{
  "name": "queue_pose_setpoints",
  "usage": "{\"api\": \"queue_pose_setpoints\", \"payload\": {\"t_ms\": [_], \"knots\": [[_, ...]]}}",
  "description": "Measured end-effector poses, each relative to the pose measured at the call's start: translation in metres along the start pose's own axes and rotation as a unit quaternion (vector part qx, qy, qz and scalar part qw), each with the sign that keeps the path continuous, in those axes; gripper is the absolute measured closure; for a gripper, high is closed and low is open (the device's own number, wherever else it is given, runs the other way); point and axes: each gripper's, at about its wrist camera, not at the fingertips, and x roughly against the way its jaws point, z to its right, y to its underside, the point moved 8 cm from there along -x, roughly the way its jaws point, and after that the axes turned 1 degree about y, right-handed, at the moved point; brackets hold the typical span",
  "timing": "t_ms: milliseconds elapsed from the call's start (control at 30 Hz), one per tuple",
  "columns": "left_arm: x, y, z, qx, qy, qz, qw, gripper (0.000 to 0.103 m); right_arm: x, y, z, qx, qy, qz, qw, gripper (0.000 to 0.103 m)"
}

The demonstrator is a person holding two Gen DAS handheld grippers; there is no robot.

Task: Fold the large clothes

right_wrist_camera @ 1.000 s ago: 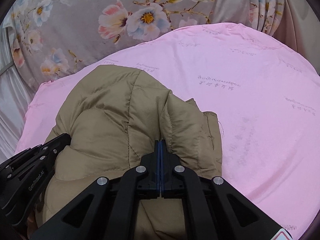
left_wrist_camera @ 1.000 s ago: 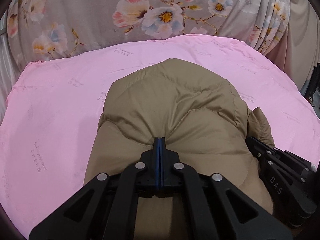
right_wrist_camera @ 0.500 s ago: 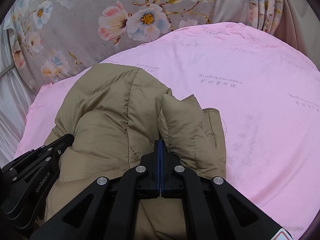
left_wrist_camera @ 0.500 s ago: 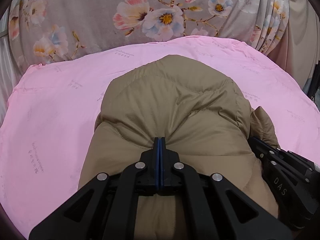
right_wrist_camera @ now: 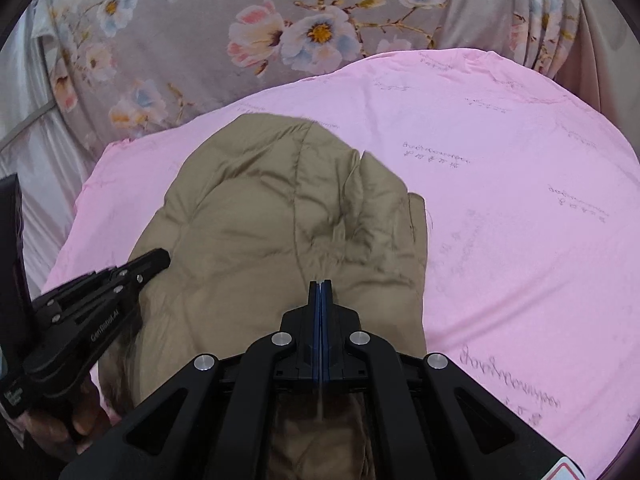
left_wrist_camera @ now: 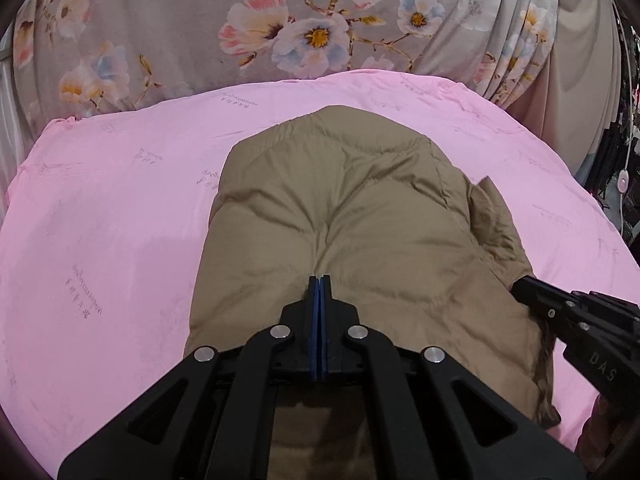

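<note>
Both the left gripper [left_wrist_camera: 319, 280] and right gripper [right_wrist_camera: 321, 283] pinch the tan puffer jacket's [left_wrist_camera: 352, 216] near edge on the pink bed sheet [left_wrist_camera: 100, 208]; carry both together (level, unhurried) toward the far edge.

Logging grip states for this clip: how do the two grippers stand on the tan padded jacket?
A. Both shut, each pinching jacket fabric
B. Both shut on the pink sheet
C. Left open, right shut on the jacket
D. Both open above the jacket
A: the left gripper and the right gripper each show blue pads pressed together, with the tan padded jacket puckering into the pinch.
</note>
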Motion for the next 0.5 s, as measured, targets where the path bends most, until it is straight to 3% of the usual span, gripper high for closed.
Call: {"api": "queue_pose_setpoints", "payload": {"t_ms": [133,300,500], "knots": [[0.011,0.020,0.001,0.013,0.014,-0.016,0.9997,0.103,-0.007,0.021,0.000,0.004,0.009,-0.007,1.000,0.103],[0.003,0.030,-0.001,0.023,0.017,-0.021,0.9994,0.103,-0.017,0.031,-0.003,0.016,0.035,0.014,0.999,0.103],[-0.002,0.036,0.006,-0.003,-0.020,-0.001,0.9998,0.103,-0.020,0.036,-0.001,0.011,0.038,0.031,0.999,0.103]]}}
